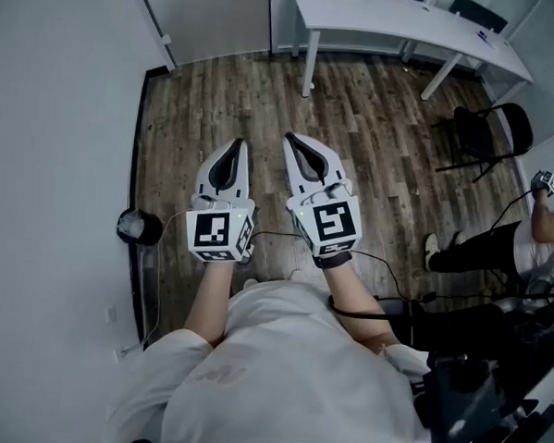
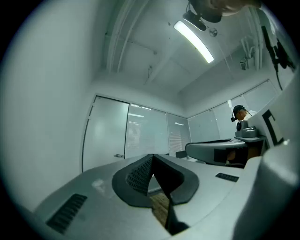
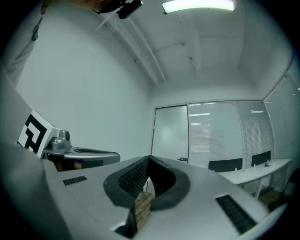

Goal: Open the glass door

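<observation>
The frosted glass door (image 2: 106,136) stands shut at the far end of the room, its small handle (image 2: 119,155) on its right side. In the right gripper view the door (image 3: 171,133) shows ahead with its handle (image 3: 183,160). From the head view the door (image 1: 214,18) is at the top left, well beyond both grippers. My left gripper (image 1: 237,143) and right gripper (image 1: 291,136) are held side by side over the wood floor, pointing toward the door. Both are shut with nothing between the jaws, as the left gripper (image 2: 152,155) and right gripper (image 3: 148,158) views confirm.
A white wall runs along the left. A black round object (image 1: 140,225) sits on the floor by that wall. A white table (image 1: 408,24) stands at the back right with a black chair (image 1: 490,130) near it. A seated person's leg (image 1: 479,247) and cables are at the right.
</observation>
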Tool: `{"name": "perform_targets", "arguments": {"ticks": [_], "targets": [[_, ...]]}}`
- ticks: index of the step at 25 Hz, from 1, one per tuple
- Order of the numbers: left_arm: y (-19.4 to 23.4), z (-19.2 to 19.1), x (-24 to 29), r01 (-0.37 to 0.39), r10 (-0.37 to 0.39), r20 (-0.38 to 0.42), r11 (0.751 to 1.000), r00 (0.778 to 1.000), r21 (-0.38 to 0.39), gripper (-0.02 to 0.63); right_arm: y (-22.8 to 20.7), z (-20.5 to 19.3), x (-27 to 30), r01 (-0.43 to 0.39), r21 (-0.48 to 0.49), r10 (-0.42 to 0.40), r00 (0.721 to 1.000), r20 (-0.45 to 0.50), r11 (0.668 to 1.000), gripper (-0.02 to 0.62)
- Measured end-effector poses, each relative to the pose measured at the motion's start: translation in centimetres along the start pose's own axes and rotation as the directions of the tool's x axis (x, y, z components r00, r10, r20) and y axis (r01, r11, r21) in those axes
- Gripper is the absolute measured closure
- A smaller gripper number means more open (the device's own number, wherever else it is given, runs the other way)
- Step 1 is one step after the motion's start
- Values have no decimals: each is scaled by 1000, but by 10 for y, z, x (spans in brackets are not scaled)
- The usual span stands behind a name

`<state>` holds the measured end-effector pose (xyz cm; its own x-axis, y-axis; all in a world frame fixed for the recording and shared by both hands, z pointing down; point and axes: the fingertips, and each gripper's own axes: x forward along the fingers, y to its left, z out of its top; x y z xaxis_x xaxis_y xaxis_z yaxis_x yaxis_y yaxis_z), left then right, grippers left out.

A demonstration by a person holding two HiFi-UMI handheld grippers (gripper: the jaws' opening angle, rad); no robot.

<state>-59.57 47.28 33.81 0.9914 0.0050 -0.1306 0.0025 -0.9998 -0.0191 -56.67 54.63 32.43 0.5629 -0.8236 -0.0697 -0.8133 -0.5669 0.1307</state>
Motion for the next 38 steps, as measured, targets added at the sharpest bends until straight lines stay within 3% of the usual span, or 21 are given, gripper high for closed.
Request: {"name": "perform_targets", "arguments": {"ticks": [5, 8, 10, 19, 25, 29, 34, 38], "targets": [[-13, -3, 14, -71, 74, -26, 992, 997, 104, 603, -30, 1, -13, 19, 15, -19, 1000, 20, 1000, 598], [-26, -9, 19, -93, 99, -59, 991, 993, 97, 603, -36, 4, -24, -31, -15, 32, 997, 74, 999, 598], [-38, -11, 21, -101, 108, -69, 989, 992, 105, 603, -39, -1, -33, -65, 11, 65, 996, 59, 998, 598], [-67, -42, -5, -115, 135, -174, 987, 976, 116, 603, -61, -43, -46, -28, 109, 31, 999, -29, 994, 598], [-44, -56, -2, -164, 180, -207, 982, 962, 93, 603, -59, -67, -27, -80, 168, 89, 995, -50, 983, 598], [-19, -75, 24, -143, 136, -218, 990, 966, -17, 603, -63, -83, 0, -77, 151, 91, 992, -85, 986, 598], [6, -68, 88, -85, 80, -149, 996, 986, -27, 603, -88, -83, 42, -36, 139, 50, 994, -97, 990, 598], [34, -60, 130, -75, 70, -103, 996, 992, -48, 603, -102, -68, 85, -22, 76, 28, 996, -85, 997, 598]]}}
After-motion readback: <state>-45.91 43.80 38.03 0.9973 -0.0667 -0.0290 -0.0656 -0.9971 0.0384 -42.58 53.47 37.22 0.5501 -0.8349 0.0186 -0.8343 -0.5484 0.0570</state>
